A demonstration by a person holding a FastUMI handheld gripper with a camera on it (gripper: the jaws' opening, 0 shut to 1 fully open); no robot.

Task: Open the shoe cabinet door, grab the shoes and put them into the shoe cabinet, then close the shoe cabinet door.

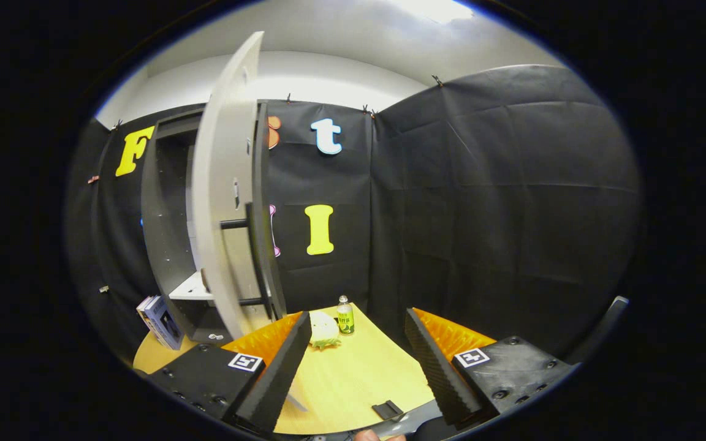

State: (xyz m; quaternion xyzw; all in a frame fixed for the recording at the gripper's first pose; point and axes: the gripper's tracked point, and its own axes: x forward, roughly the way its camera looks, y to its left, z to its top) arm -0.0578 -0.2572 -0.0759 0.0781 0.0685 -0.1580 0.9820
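Tongs (356, 361) gape empty — bottle (345, 315) label unreadable — cabinet door (225, 196) swung open.

The open door (225, 202) hid most of the cabinet (166, 233) interior left of centre, the left finger (279, 367) covered part of the pale object (323, 331), and the bottle (345, 316) label was too small to read.

- A bright ceiling light (436, 9) glares white overhead, washing out detail.
- The pale wall (328, 76) and wooden table (353, 373) are evenly lit; the black cloth stays dim.
- Fisheye distortion bows the open cabinet door (221, 184) strongly.
- Focus is fairly sharp, softening outward.
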